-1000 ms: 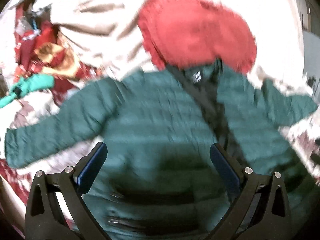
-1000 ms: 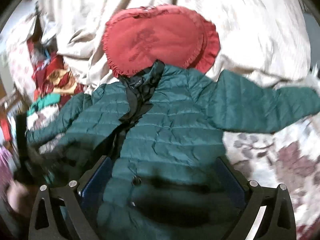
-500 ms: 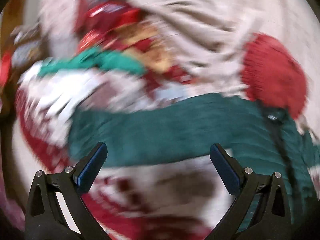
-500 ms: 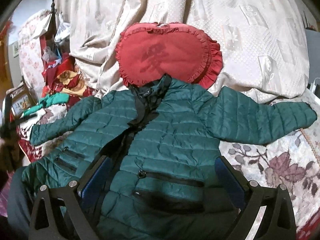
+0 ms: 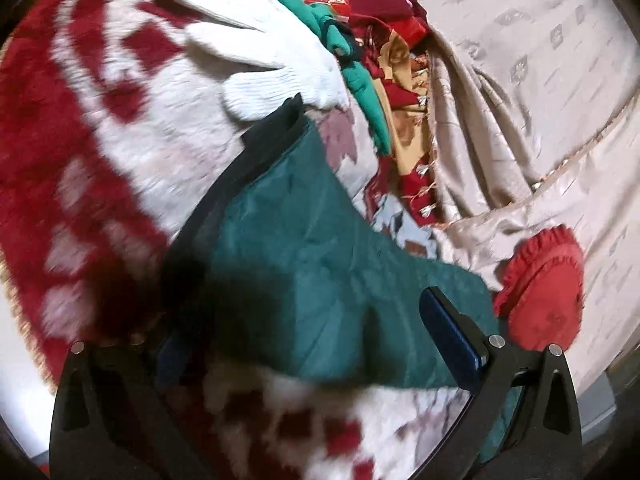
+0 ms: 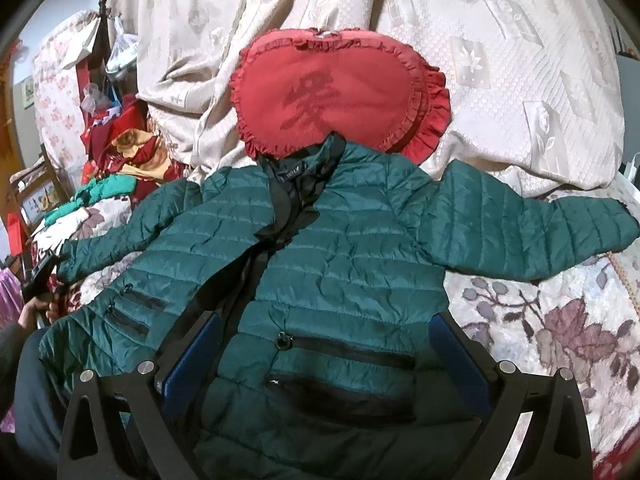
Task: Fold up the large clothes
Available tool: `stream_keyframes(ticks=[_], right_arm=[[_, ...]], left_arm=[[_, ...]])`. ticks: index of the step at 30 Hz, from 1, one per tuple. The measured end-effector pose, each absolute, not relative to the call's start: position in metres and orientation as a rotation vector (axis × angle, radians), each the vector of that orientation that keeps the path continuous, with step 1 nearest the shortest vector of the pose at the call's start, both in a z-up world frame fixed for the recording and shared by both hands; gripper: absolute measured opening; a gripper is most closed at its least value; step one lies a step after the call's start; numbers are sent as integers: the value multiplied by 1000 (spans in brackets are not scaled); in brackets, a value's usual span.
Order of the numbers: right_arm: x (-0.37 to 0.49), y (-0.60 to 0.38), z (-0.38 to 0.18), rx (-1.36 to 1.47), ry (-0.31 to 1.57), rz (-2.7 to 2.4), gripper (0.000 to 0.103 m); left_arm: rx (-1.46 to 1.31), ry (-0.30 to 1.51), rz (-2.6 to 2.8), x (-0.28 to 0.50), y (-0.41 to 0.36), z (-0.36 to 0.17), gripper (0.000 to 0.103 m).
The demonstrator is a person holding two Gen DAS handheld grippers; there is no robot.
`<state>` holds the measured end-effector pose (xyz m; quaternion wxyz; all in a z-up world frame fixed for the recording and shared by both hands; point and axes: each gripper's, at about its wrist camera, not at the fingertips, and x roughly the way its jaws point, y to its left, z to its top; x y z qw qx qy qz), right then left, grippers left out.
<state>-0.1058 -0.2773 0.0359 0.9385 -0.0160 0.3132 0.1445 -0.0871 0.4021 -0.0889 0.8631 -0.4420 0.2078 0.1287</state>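
Observation:
A dark green quilted jacket (image 6: 332,264) lies face up on the bed, front open, both sleeves spread out. My right gripper (image 6: 324,356) is open and hovers above its lower hem, empty. My left gripper (image 5: 316,336) is open at the end of the jacket's left sleeve (image 5: 320,264); the black-edged cuff lies between the fingers. The left gripper shows small in the right wrist view (image 6: 44,276) at that cuff.
A red heart-shaped cushion (image 6: 336,92) lies behind the collar on a beige bedspread (image 6: 500,60). A white knit glove (image 5: 272,52), green garments (image 5: 360,76) and red cloth pile up at the left. A red-and-white blanket (image 5: 80,140) covers the bed's left side.
My left gripper swung left from above the jacket's body out to the end of the left sleeve. The right gripper pulled back a little, showing the whole jacket.

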Motion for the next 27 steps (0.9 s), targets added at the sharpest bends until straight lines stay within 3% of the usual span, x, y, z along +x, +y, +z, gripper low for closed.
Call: stream_keyframes(ticks=[3, 4, 6, 12, 13, 15, 22, 27], right_arm=[[-104, -276, 35, -32, 649, 297, 102], [-104, -276, 35, -31, 650, 296, 102], [-103, -276, 35, -30, 649, 292, 102], [-101, -275, 33, -37, 658, 287, 102], [-101, -275, 32, -37, 658, 286, 102], [-101, -275, 32, -31, 667, 293, 102], [-103, -287, 35, 3, 642, 166, 102], [-106, -311, 37, 74, 630, -91, 102]], left_arm=[[-934, 393, 180, -85, 404, -81, 57], [-918, 392, 183, -84, 405, -79, 47], [-883, 414, 249, -81, 408, -79, 41], [-930, 463, 364, -73, 427, -97, 41], [-929, 475, 368, -71, 427, -95, 36], [-916, 505, 360, -69, 423, -89, 10], [-820, 417, 270, -63, 391, -13, 9], [-715, 371, 90, -33, 323, 53, 9]])
